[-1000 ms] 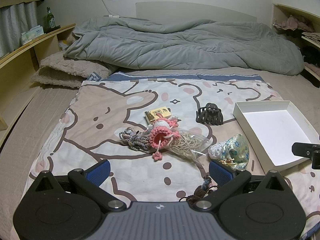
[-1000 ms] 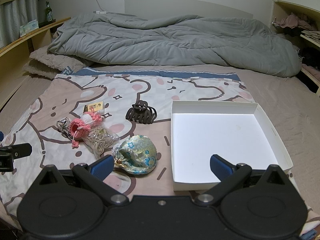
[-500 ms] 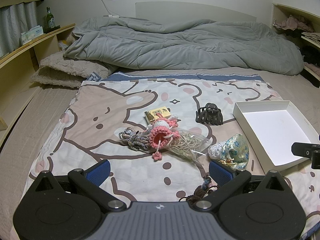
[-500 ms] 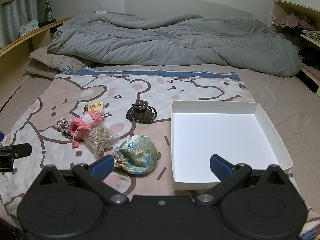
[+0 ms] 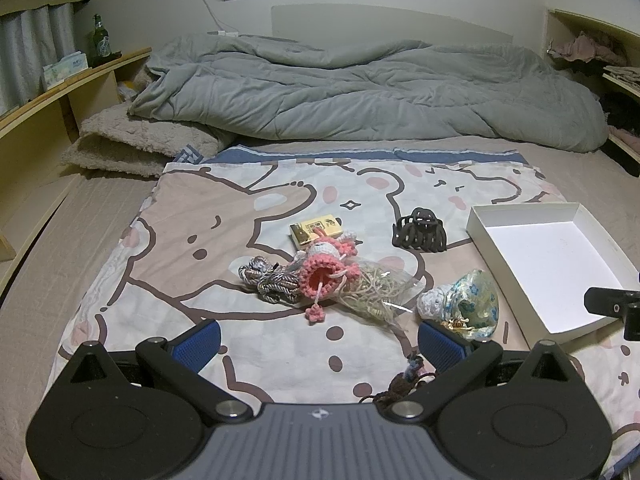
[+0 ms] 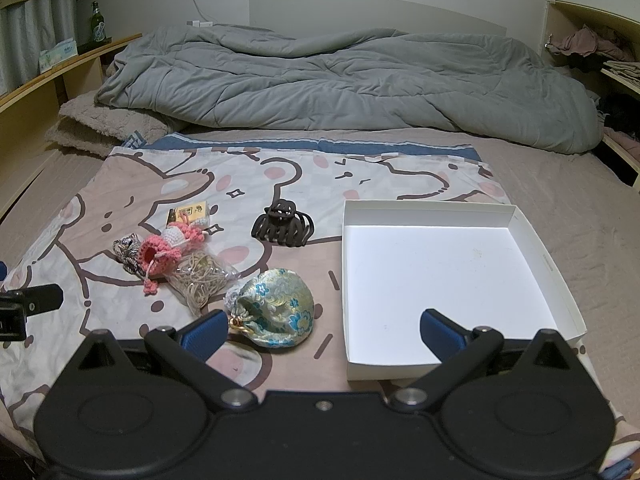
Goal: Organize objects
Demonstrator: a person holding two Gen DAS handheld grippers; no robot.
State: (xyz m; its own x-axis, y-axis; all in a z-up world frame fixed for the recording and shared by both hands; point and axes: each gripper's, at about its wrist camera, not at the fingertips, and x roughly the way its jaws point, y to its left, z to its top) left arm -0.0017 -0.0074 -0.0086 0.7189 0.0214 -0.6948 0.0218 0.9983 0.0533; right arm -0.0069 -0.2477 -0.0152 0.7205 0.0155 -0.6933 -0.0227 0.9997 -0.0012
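Small items lie on a cartoon-print sheet [image 5: 224,216]: a pink crochet pouch [image 5: 322,274], a grey cord bundle [image 5: 268,278], a clear bag of string [image 5: 378,290], a yellow card box [image 5: 316,229], a dark hair claw [image 5: 420,231] and a floral brocade pouch [image 5: 474,304]. An empty white box [image 6: 444,268] sits to their right. My left gripper [image 5: 318,340] is open, just short of the pile. My right gripper [image 6: 322,330] is open, spanning the brocade pouch [image 6: 280,310] and the box's near edge.
A rumpled grey duvet [image 5: 360,92] covers the far half of the bed. Wooden shelves run along the left [image 5: 52,92] and right [image 6: 616,76]. A brown and blue tassel [image 5: 408,376] lies near my left gripper's right finger.
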